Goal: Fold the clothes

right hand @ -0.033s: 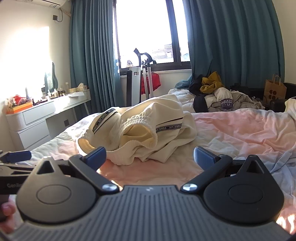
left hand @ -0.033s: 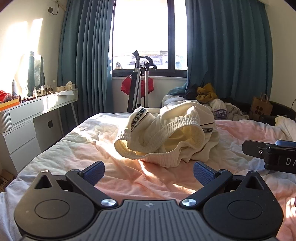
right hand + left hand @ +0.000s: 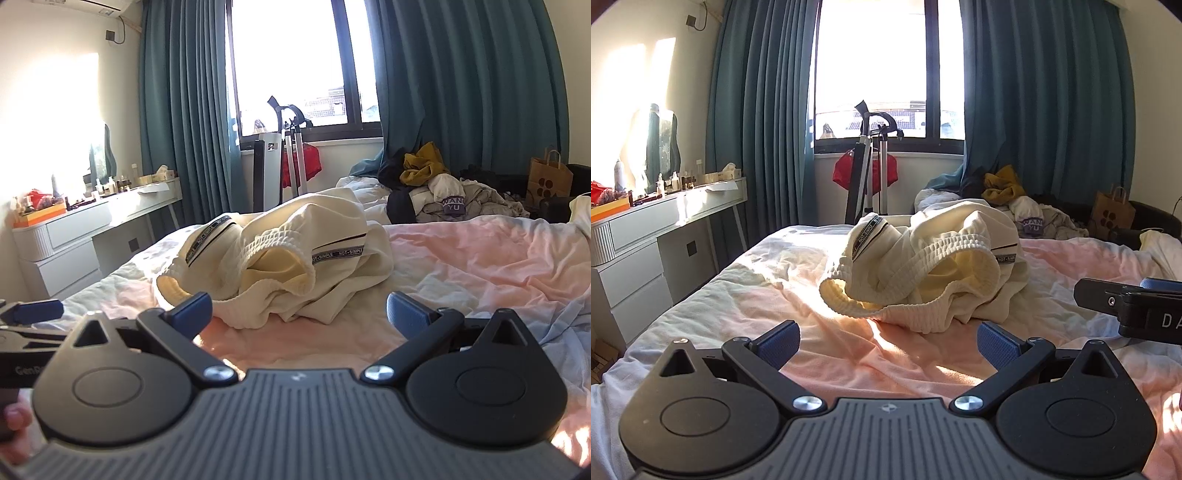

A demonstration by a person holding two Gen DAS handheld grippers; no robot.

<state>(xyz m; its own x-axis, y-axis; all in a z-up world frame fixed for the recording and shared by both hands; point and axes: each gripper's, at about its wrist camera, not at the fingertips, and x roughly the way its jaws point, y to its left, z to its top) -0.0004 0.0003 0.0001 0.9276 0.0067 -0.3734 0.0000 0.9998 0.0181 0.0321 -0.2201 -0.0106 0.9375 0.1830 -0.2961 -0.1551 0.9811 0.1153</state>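
A crumpled cream garment (image 3: 923,273) with a ribbed elastic hem and black lettered tape lies in a heap on the pink-and-white bed sheet (image 3: 849,354); it also shows in the right wrist view (image 3: 280,266). My left gripper (image 3: 888,341) is open and empty, low over the sheet just short of the heap. My right gripper (image 3: 299,314) is open and empty, its left fingertip close to the hem. The right gripper (image 3: 1126,306) shows at the right edge of the left wrist view, and the left gripper (image 3: 29,314) at the left edge of the right wrist view.
A pile of other clothes (image 3: 443,195) lies at the far side of the bed. A white desk with drawers (image 3: 646,240) stands on the left. A folded stand with a red item (image 3: 871,173) is under the window. A paper bag (image 3: 550,177) stands far right.
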